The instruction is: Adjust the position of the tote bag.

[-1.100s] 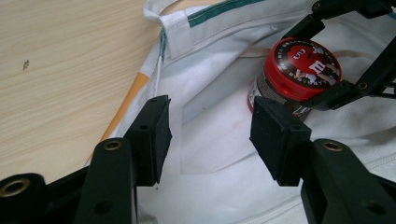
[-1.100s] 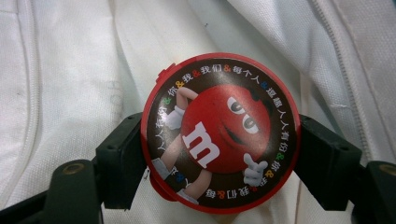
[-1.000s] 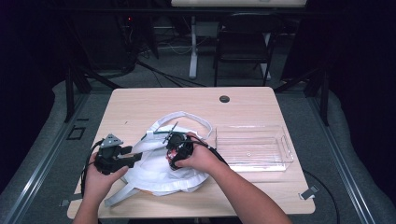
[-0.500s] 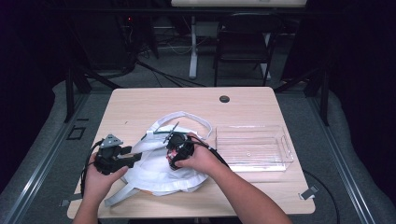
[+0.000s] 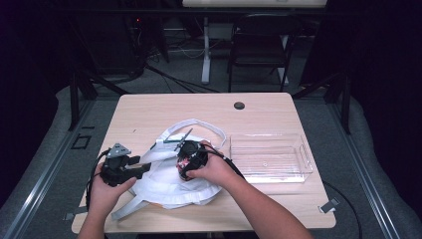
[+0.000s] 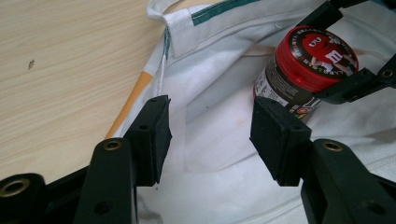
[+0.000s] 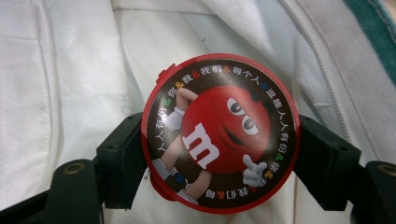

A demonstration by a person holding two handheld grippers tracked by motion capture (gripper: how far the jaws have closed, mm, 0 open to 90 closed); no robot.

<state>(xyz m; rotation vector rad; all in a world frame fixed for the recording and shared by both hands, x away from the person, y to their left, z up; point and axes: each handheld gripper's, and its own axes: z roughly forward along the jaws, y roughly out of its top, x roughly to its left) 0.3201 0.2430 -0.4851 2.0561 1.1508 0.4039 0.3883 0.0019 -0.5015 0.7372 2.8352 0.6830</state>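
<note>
A white cloth bag [image 5: 169, 184] with a green-trimmed rim and white straps lies at the table's front middle. My right gripper [image 5: 188, 158] is shut on a small candy jar [image 5: 183, 162] with a red cartoon lid [image 7: 219, 133], held over the bag's white lining [image 7: 84, 70]. Its jaws press the jar's sides from left and right. In the left gripper view the jar [image 6: 306, 70] stands upright ahead and to the right, inside the bag's mouth. My left gripper [image 6: 212, 126] is open at the bag's left edge [image 6: 161, 70], with only loose fabric between its jaws. From above, the left gripper [image 5: 143, 169] sits just left of the bag.
A clear plastic bin [image 5: 301, 159] stands on the table right of the bag. A round cable hole [image 5: 239, 105] marks the far middle of the wooden tabletop [image 5: 149, 114]. A chair [image 5: 259, 45] and table legs stand beyond the far edge.
</note>
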